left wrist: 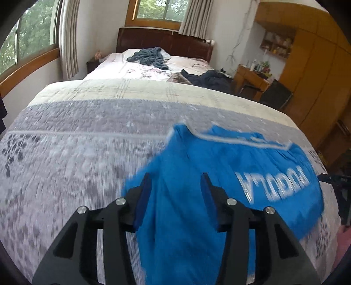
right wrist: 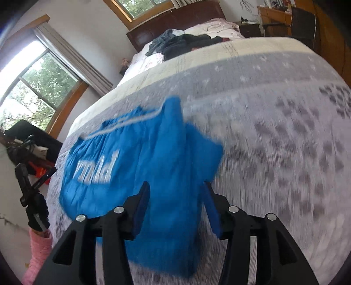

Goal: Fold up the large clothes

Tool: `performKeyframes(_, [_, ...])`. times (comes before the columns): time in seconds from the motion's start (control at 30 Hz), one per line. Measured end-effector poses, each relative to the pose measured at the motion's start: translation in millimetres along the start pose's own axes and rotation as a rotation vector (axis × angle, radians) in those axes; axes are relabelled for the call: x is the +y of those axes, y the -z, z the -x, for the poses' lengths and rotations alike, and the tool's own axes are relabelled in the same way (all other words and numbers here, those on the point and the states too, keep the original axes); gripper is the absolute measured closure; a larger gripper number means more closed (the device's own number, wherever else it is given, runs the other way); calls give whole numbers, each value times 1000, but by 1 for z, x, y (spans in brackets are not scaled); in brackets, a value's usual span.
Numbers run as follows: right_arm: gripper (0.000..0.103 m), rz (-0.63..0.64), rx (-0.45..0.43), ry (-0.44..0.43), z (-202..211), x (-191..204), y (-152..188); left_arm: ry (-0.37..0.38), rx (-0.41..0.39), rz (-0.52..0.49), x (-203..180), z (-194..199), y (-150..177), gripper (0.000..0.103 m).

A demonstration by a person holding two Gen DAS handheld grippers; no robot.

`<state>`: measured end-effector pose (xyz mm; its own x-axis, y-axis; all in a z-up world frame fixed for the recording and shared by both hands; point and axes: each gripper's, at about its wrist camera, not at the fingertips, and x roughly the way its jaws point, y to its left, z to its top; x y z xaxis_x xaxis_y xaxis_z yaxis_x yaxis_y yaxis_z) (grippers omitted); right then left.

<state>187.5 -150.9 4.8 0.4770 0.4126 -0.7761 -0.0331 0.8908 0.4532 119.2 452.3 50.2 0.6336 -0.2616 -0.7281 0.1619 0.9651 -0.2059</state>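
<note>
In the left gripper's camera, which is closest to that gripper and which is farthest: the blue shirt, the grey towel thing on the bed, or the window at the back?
1. The blue garment, lying right under the left gripper on the quilt.
2. The grey cloth, crumpled far up the bed near the headboard.
3. The back window, above the headboard, farthest away.

Daylit curtained windows [left wrist: 151, 9]; dark headboard [left wrist: 164, 42]; wooden wardrobe [left wrist: 316, 72].
</note>
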Motion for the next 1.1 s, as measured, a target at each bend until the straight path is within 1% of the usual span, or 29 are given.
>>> performKeyframes(0.07, [53, 7, 13, -15, 5, 1, 20, 3, -2, -7, -3, 12, 19, 55])
performKeyframes(0.17, [55, 2, 30, -18, 6, 0, 40, 0, 8, 0, -4, 16, 40, 55])
performKeyframes(0.23, [67, -1, 38, -38, 4, 0, 47, -1, 23, 7, -5, 13, 49, 55])
performKeyframes(0.27, [68, 0, 41, -40, 3, 0, 50, -12, 34, 8, -3, 9, 54, 55])
performKeyframes(0.33, [72, 15, 38, -13, 2, 2, 53, -32, 50, 10, 0, -1, 57, 56])
performKeyframes(0.4, [76, 7, 59, 6, -6, 1, 56, -56, 56, 4, 5, -9, 63, 54])
performKeyframes(0.5, [77, -10, 94, 4, -18, -5, 62, -37, 64, 20, 12, -16, 65, 52])
performKeyframes(0.63, [77, -25, 99, -12, -25, -10, 62, -48, 59, 3, 13, -21, 70, 51])
performKeyframes(0.77, [77, -7, 94, -2, -23, -5, 60, -39, 67, 24, 14, -18, 68, 51])
performKeyframes(0.87, [68, -5, 73, -18, -12, -4, 58, -20, 67, 31, 16, -7, 65, 52])
performKeyframes(0.9, [55, -2, 58, -23, -6, -5, 57, -16, 62, 29, 17, -2, 63, 51])
performKeyframes(0.93, [46, -1, 44, -32, -1, -6, 57, -11, 55, 31, 18, 2, 62, 41])
performKeyframes(0.97, [45, -1, 25, -45, 5, -7, 55, 2, 46, 42, 21, 8, 59, 32])
performKeyframes(1.0, [44, -3, 14, -56, 9, -8, 53, 13, 40, 52, 25, 10, 57, 30])
performKeyframes(1.03, [39, -8, -1, -74, 13, -10, 50, 20, 37, 62, 28, 12, 54, 29])
performKeyframes(1.1, [32, -19, -17, -103, 18, -14, 43, 28, 51, 84, 37, 9, 47, 25])
